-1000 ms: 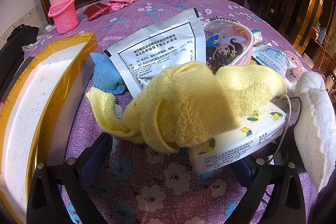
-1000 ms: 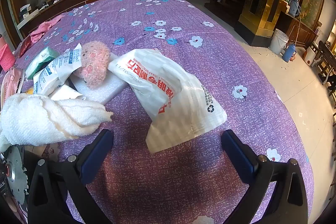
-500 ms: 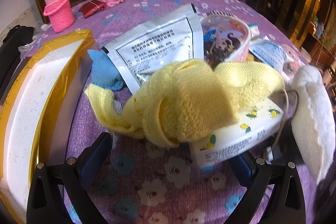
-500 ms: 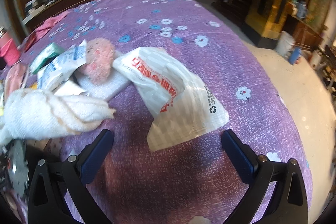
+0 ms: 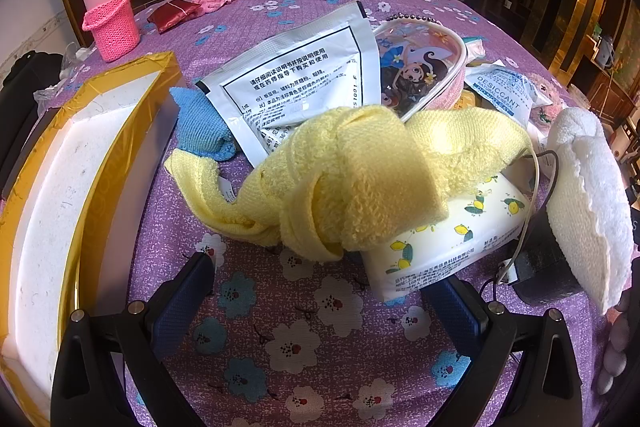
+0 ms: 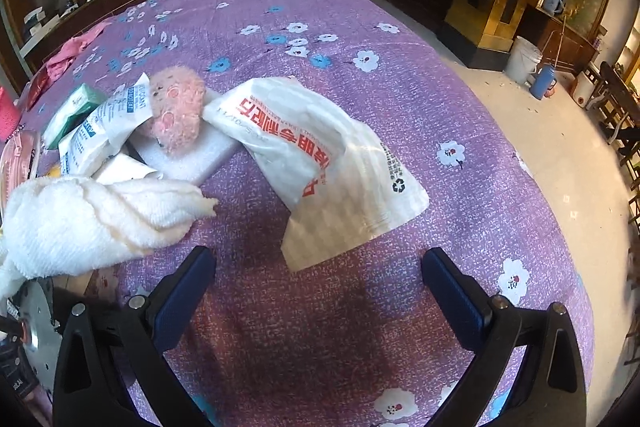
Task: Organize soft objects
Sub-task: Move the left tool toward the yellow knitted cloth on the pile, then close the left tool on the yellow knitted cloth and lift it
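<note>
**Left gripper closes in on the yellow towel**

The left gripper [image 5: 320, 291] has nosed forward over the last second, and the yellow towel [image 5: 352, 179] now fills more of its view, lying knotted across the lemon-print tissue pack [image 5: 452, 243] just ahead of the spread, empty fingers [image 5: 184, 291]. That reads as a pick lining up, not yet made. On the other side, the right gripper [image 6: 320, 287] has barely shifted; its fingers stand wide apart, holding nothing, aimed at the white pouch [image 6: 320, 163] on the purple bench [image 6: 400, 75].

The count: 3 towels in sight, 1 yellow, 1 white [image 6: 92, 219], 1 blue [image 5: 200, 127]. 1 pink plush [image 6: 178, 111], 1 cartoon pouch [image 5: 416, 71], 1 foam box [image 5: 60, 195] at left, likely the drop spot. Desiccant packets [image 5: 500, 95] look like 2, though they overlap.
</note>
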Demonstrator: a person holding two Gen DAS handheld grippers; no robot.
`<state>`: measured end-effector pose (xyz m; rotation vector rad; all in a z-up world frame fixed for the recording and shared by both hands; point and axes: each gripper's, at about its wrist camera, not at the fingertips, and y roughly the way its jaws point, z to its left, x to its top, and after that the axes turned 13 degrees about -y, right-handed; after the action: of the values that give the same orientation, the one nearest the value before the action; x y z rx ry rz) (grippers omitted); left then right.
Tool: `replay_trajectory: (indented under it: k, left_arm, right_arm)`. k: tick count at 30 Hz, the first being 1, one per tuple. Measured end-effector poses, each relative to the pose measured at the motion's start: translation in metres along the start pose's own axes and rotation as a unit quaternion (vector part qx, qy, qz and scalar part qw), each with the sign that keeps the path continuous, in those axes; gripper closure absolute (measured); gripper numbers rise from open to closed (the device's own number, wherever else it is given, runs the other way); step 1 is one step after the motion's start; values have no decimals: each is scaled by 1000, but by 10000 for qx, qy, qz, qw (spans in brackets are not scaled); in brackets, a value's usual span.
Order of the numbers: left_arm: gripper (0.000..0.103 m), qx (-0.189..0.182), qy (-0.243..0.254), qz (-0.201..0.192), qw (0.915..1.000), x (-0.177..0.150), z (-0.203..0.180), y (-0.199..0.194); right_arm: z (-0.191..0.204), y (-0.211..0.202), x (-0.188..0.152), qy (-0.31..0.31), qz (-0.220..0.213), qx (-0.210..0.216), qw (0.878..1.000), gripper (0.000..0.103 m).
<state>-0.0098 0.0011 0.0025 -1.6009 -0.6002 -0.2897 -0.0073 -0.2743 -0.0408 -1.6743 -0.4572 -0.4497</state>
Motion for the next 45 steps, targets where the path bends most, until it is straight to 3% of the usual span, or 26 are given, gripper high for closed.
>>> replay_trajectory:
  k: [4, 7, 10, 12, 14, 16, 17, 19, 21, 25, 27, 30, 32, 37, 42, 45]
  left_arm:
    - [0, 1, 5, -1, 10000, 0, 0, 0]
    - [0, 0, 23, -1, 10000, -1, -1, -1]
    - [0, -12, -7, 3, 10000, 1, -1, 0]
    - [0, -24, -18, 4, 10000, 1, 0, 0]
    - [0, -37, -24, 4, 10000, 1, 0, 0]
    - [6, -225, -58, -36, 9997, 0, 4, -6]
    - [13, -532, -95, -82, 9985, -2, 8, -15]
    - [14, -928, -64, -212, 9954, -5, 13, -33]
    - [14, -1206, 73, -663, 9905, -10, 21, -61]
    - [12, -1403, 397, -1439, 9788, -18, 45, -104]
    - [9, -1300, 486, -1669, 9761, -19, 61, -115]
    - [9, -843, 606, -1803, 9781, -17, 74, -121]
    - [9, -669, 684, -1841, 9782, -16, 76, -120]
    - [9, -607, 1075, -1722, 9773, -11, 51, -105]
    - [9, -474, 2197, -1369, 9648, -14, 7, -65]
    - [9, -383, 2573, -1319, 9565, -15, -9, -50]
  right_arm:
    - [-7, -10, -5, 77, 171, 35, 9998, 0]
    - [-20, -47, -16, 91, -213, -11, 9997, 0]
    - [-28, -109, -31, 43, -1297, -266, 9912, 0]
    - [-27, -145, -47, 113, -2250, -505, 9730, 0]
    - [-26, -156, -54, 208, -2839, -315, 9581, 0]
    - [-24, -144, -43, 198, -2573, -93, 9661, 0]
    - [-23, -131, -34, 142, -2233, -122, 9746, 0]
    - [-20, -110, -22, 47, -1947, -223, 9806, 0]
    - [-23, -95, -23, 114, -1902, -477, 9805, 0]
    - [-40, -78, -30, 529, -2157, -533, 9736, 0]
    - [-54, -76, -37, 894, -2249, -372, 9696, 0]
    - [-69, -79, -43, 1194, -2413, -128, 9630, 0]
    - [-69, -77, -43, 1184, -2370, 66, 9642, 0]
    - [-58, -79, -40, 893, -2345, 44, 9680, 0]
    - [-49, -79, -41, 767, -2364, -113, 9686, 0]
    - [-55, -77, -41, 891, -2310, -134, 9688, 0]
